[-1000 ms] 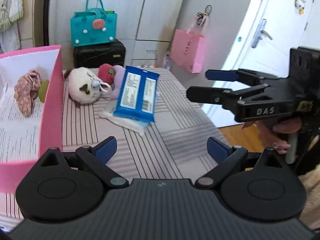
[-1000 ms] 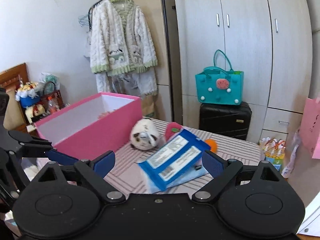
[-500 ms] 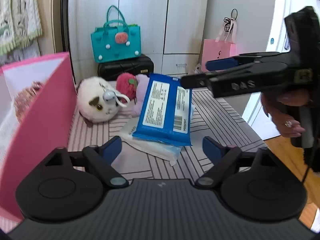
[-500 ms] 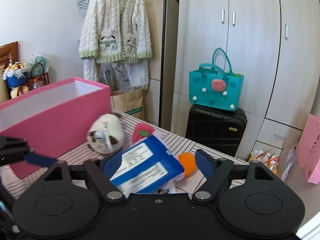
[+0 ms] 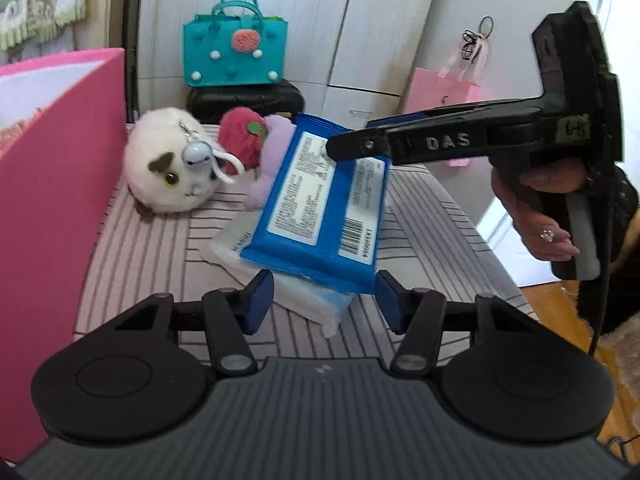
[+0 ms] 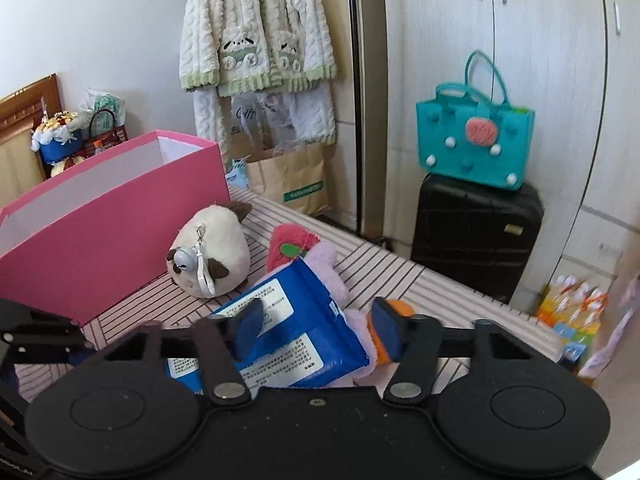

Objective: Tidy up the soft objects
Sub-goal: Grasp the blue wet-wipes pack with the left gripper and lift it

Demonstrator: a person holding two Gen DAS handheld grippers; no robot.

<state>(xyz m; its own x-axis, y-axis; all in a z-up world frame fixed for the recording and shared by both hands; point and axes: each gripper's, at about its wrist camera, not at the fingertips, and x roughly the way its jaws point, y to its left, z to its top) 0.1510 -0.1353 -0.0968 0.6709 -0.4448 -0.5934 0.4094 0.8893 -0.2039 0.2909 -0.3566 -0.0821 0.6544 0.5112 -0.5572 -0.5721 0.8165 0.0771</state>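
- Striped tablecloth point(image 5: 140, 248) covers the work surface, bedroom behind it; near-to-far rundown below.
- Left gripper point(image 5: 324, 294): bottom centre of the left view, jaws closing, pads either side of the near short end of the blue wipes pack point(image 5: 320, 204). Small gaps show at both pads, so no clamp yet.
- Blue wipes pack: long axis runs away from the left gripper, near end low centre, far end tilted up toward upper centre. It lies on a white pack point(image 5: 280, 280), which sticks out under it at lower left.
- Right gripper point(image 6: 316, 328): jaws closing around the opposite short end of the same pack. In the right view one pad overlaps the pack's label; contact can't be confirmed. In the left view it reaches in from the right edge over the far end.
- Key relation: the pack spans between the two grippers, one on each short end, neither clearly nearer. Looks like a two-handed lift.
- Behind the pack: purple plush point(image 5: 268, 168) touching its far edge, red plush point(image 5: 240, 140), then a white plush with a bell point(image 5: 168, 164) to the left.
- Pink box point(image 5: 60, 184): left edge, open top, just beside the white plush. Likely destination.
- Far: teal bag point(image 5: 234, 56) on a black suitcase point(image 5: 244, 98), wardrobe doors, hanging fleece jacket point(image 6: 256, 28).
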